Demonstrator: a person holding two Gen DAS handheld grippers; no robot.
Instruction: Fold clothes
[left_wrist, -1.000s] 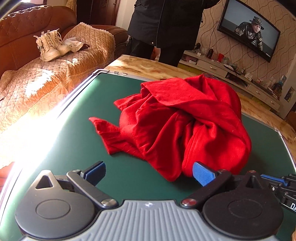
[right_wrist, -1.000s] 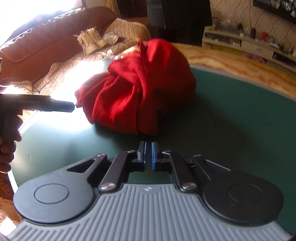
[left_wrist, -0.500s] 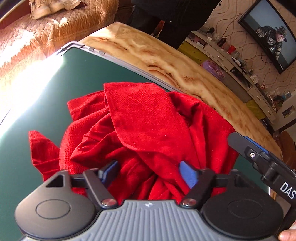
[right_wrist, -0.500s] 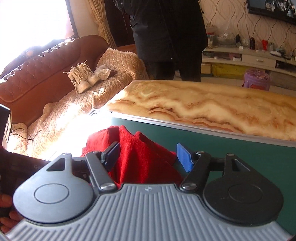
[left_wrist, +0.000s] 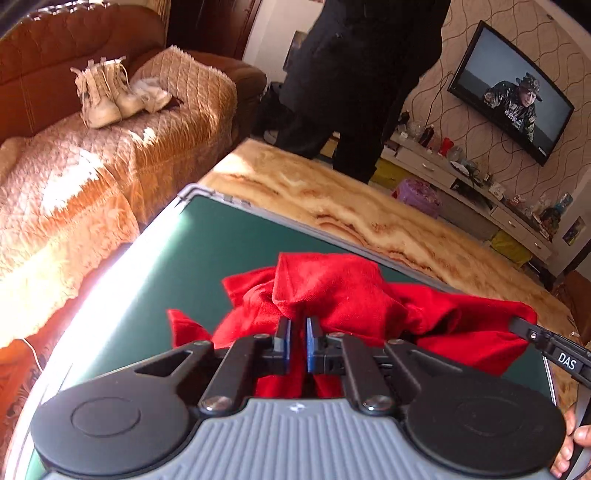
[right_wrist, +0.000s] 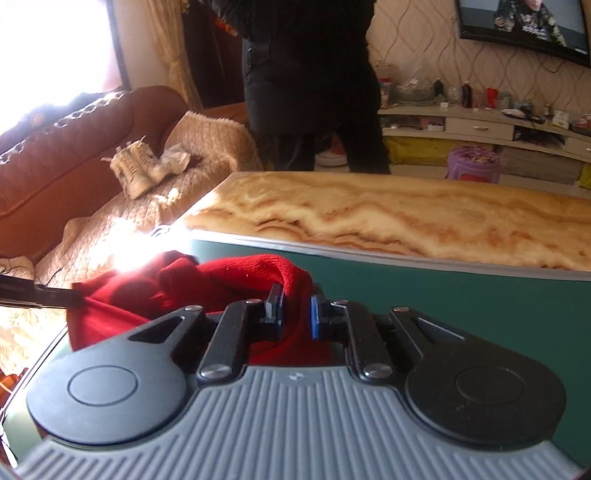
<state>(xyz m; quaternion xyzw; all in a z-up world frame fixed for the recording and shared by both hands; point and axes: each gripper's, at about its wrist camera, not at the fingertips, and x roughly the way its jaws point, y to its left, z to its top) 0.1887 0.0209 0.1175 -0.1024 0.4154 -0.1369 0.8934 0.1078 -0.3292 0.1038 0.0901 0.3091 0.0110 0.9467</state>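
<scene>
Red garment (left_wrist: 354, 295) bunched, seemingly without clear long axis, pinched by both tools.

A green mat (left_wrist: 207, 251) is lying on a marble-patterned table (left_wrist: 332, 206), its metal-edged corner pointing toward the sofa. Sun is glaring along the mat's left edge. A crumpled red garment (left_wrist: 351, 295) is sitting bunched on the mat near its far edge. The table's bare strip (right_wrist: 388, 218) is running beyond the mat.
</scene>
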